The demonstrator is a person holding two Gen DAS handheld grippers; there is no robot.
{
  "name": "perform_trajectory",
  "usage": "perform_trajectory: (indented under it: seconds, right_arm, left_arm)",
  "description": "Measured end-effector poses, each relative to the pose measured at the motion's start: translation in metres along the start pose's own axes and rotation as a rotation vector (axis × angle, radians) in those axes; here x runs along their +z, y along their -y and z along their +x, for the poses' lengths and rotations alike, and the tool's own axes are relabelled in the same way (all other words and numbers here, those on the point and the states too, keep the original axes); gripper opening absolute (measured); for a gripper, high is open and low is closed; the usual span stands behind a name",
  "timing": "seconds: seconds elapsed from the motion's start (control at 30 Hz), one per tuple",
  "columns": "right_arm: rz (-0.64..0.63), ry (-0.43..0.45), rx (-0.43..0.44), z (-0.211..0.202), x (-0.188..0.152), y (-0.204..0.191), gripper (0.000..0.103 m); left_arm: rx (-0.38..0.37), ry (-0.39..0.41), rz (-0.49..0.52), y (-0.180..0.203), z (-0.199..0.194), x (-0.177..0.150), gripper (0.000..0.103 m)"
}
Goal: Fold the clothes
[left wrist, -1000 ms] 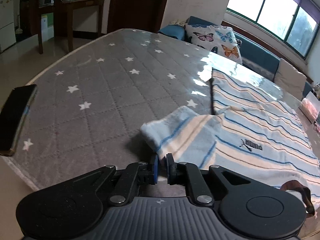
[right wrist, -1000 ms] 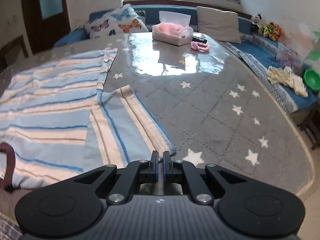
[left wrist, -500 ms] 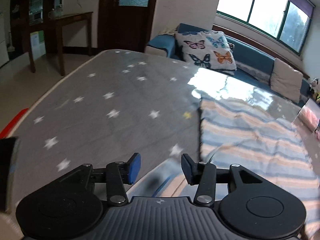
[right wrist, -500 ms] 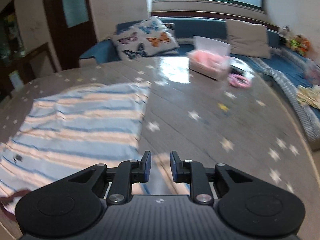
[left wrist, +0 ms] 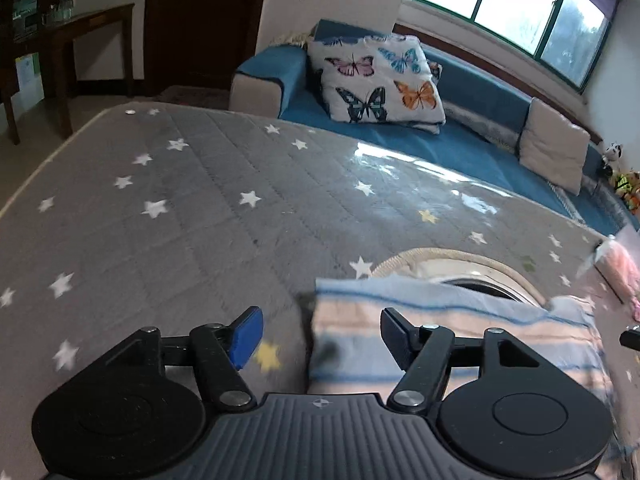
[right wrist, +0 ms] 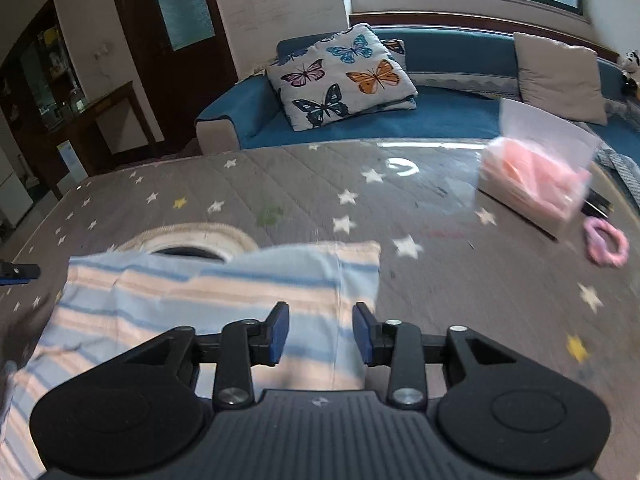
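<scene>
Striped shirt laid flat on grey star-print table cover, cream collar toward sofa, folded edges seen at both sides. Left gripper held above shirt's left edge, jaws opening, spread wide, no cloth pinched. Right gripper held above shirt's right edge, jaws opening, pads apart, nothing pressed between. Tissue box and pink hair tie seen right of shirt, well apart. Butterfly pillow on blue sofa beyond table.
</scene>
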State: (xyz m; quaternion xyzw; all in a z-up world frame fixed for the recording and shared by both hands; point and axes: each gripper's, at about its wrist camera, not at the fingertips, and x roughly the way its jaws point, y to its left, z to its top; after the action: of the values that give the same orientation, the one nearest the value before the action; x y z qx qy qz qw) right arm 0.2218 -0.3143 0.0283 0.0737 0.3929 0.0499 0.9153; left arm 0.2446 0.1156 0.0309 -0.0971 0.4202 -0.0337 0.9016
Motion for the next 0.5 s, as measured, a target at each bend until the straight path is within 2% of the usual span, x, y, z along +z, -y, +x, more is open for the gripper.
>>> perform_trajectory:
  seconds: [0.23, 0.27, 0.3, 0.33, 0.4, 0.47, 0.5]
  right_arm:
    - [0.061, -0.014, -0.016, 0.053, 0.024, 0.021, 0.036]
    - [0.073, -0.021, -0.012, 0.06, 0.026, 0.024, 0.036]
    - [0.081, -0.026, -0.011, 0.064, 0.026, 0.027, 0.036]
    - [0.084, -0.031, -0.008, 0.068, 0.027, 0.028, 0.036]
    - [0.084, -0.034, -0.004, 0.072, 0.026, 0.028, 0.035]
    - [0.082, -0.039, 0.005, 0.075, 0.025, 0.028, 0.035]
    - [0.082, -0.04, 0.008, 0.076, 0.024, 0.027, 0.032]
  left_arm:
    - [-0.012, -0.069, -0.036, 0.001, 0.045, 0.01, 0.067]
    - [-0.015, -0.074, -0.033, 0.002, 0.049, 0.011, 0.061]
    - [-0.031, -0.079, -0.027, 0.003, 0.051, 0.011, 0.047]
    - [-0.05, -0.088, -0.026, 0.003, 0.053, 0.012, 0.041]
    - [-0.069, -0.093, -0.029, 0.003, 0.057, 0.013, 0.025]
    - [-0.093, -0.091, -0.022, 0.006, 0.058, 0.013, 0.012]
    - [-0.097, -0.083, -0.02, 0.007, 0.056, 0.012, 0.01]
